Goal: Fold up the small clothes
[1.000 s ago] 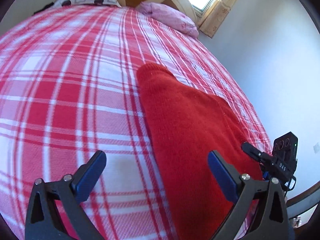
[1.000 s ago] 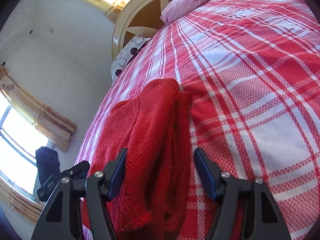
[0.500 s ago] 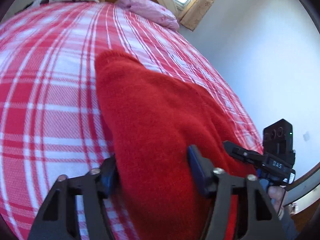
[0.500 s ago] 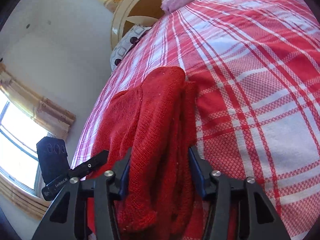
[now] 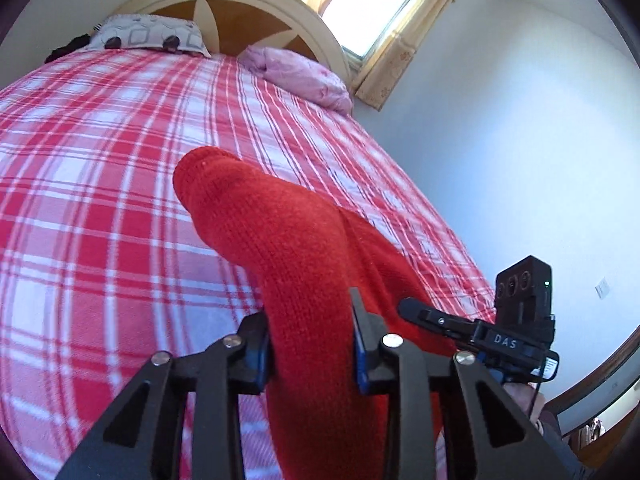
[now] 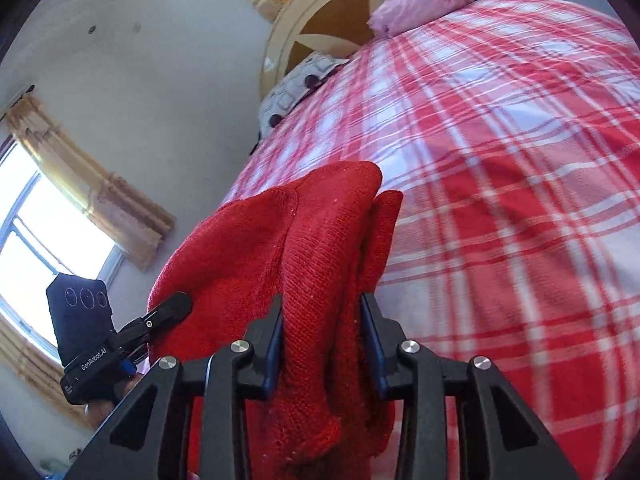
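Observation:
A red knitted garment (image 5: 288,240) lies partly folded on the red and white plaid bed cover (image 5: 100,184). My left gripper (image 5: 310,344) is shut on its near edge and lifts the cloth off the bed. In the right wrist view the same garment (image 6: 304,248) hangs in thick folds. My right gripper (image 6: 322,344) is shut on the bunched near edge. Each gripper shows in the other's view: the right one (image 5: 492,336) at the right, the left one (image 6: 120,332) at the left.
The wooden headboard (image 5: 256,12) stands at the far end, with a patterned pillow (image 5: 148,34) and a pink pillow (image 5: 304,76). A white wall (image 5: 500,140) runs close along the bed's right side. A curtained window (image 6: 48,236) is on the other side.
Both grippers were open over the garment's near edge. They have closed on the cloth and raised it off the bed.

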Demonstrator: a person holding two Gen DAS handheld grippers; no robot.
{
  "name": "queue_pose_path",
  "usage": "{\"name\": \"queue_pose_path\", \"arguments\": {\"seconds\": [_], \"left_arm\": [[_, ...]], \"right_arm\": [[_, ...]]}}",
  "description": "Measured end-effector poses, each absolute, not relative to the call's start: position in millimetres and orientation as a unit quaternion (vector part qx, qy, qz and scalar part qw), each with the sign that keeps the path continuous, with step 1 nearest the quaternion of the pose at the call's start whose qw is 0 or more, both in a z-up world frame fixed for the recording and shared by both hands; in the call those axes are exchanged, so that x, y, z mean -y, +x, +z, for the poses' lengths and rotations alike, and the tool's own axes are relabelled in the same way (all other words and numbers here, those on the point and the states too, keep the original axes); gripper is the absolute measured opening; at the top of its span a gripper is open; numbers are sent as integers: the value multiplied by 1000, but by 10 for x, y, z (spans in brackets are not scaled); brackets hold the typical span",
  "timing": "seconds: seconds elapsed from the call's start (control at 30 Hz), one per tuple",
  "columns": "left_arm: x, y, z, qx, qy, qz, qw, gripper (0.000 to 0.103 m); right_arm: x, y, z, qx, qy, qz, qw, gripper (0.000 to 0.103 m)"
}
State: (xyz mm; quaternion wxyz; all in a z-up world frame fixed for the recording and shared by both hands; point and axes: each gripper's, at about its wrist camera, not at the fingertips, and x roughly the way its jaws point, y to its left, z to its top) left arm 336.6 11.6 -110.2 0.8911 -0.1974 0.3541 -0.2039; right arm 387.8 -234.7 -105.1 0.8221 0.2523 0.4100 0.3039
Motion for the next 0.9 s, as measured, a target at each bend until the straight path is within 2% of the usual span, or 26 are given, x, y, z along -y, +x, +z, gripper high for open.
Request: {"name": "queue_pose_path", "arguments": {"seconds": [0.4, 0.5, 0.53, 0.57, 0.73, 0.83, 0.9], "left_arm": [[-1346, 2406, -808, -300, -224, -101, 922, 32], [-1590, 2181, -822, -291, -226, -71, 927, 32], [-1673, 2109, -840, -289, -228, -60, 928, 32], [-1732, 2075, -866, -290, -230, -53, 927, 32], [-1992, 1949, -1292, -325, -225, 3, 918, 32], [-2214, 1900, -1615, -349, -253, 18, 902, 32], [-2329, 1867, -1716, -347, -277, 8, 896, 32]], "right_arm": [[705, 3530, -669, -419, 205, 436, 769, 34], [312, 3439, -649, -425, 190, 458, 757, 28], [161, 3391, -653, -429, 184, 466, 752, 17], [41, 3366, -668, -433, 179, 473, 746, 11], [-598, 3212, -974, -481, 114, 478, 726, 11], [-684, 3155, -1147, -493, 111, 471, 723, 15], [-652, 3156, -1189, -498, 122, 472, 717, 46]]}}
